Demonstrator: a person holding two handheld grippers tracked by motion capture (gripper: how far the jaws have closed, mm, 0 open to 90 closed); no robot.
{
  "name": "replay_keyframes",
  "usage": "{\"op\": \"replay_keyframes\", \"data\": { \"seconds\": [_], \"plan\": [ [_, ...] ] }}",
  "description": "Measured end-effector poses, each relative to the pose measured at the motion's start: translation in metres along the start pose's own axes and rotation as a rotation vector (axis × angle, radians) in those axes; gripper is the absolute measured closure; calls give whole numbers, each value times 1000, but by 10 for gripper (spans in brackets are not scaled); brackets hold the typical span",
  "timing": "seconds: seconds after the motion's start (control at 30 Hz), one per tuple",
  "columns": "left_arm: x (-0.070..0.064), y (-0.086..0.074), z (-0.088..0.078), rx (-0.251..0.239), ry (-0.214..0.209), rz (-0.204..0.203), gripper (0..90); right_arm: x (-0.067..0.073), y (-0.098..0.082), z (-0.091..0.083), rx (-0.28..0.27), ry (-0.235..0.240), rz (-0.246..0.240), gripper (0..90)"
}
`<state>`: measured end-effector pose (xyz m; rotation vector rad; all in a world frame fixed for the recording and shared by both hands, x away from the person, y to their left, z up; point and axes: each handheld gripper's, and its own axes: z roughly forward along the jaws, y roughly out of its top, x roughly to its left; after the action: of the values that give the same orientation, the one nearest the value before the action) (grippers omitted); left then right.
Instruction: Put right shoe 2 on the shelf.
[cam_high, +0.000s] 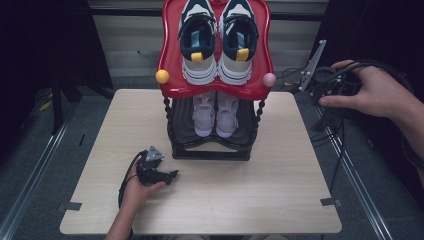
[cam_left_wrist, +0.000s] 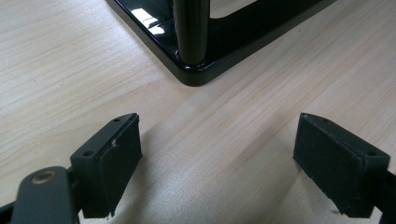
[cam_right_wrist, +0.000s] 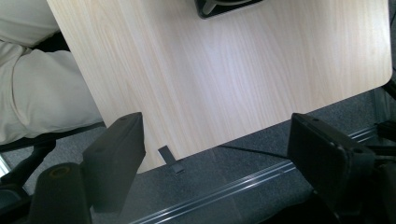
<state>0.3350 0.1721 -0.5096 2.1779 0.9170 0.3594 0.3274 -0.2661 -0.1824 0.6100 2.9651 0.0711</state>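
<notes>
**Both grippers empty, shoe rack at table centre**

A 2-tier shoe rack (cam_high: 212, 120) stands on the wooden table (cam_high: 250, 195): navy-white sneakers (cam_high: 216, 40) on the red top tray (cam_high: 172, 75), pink shoes (cam_high: 215, 114) below, partly hidden by that tray. Left gripper (cam_high: 172, 175) rests on the table just beside the rack's black base (cam_left_wrist: 196, 70), jaws spread, nothing between. Right gripper (cam_high: 312, 67) is held off the table's right edge, jaws apart, empty. Sneaker toes cut off at frame top.
</notes>
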Motion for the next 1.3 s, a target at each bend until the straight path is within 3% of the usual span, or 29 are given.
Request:
{"op": "replay_keyframes", "data": {
  "seconds": [0.37, 0.8, 1.3],
  "plan": [
    [0, 0, 0, 1, -1, -1, 146, 4, -3, 16, 4, 2, -10, 190],
    [0, 0, 0, -4, 1, -3, 146, 8, -5, 49, 19, 31, 8, 189],
    [0, 0, 0, -4, 2, -3, 146, 10, -7, 88, 54, 56, -19, 188]
  ]
}}
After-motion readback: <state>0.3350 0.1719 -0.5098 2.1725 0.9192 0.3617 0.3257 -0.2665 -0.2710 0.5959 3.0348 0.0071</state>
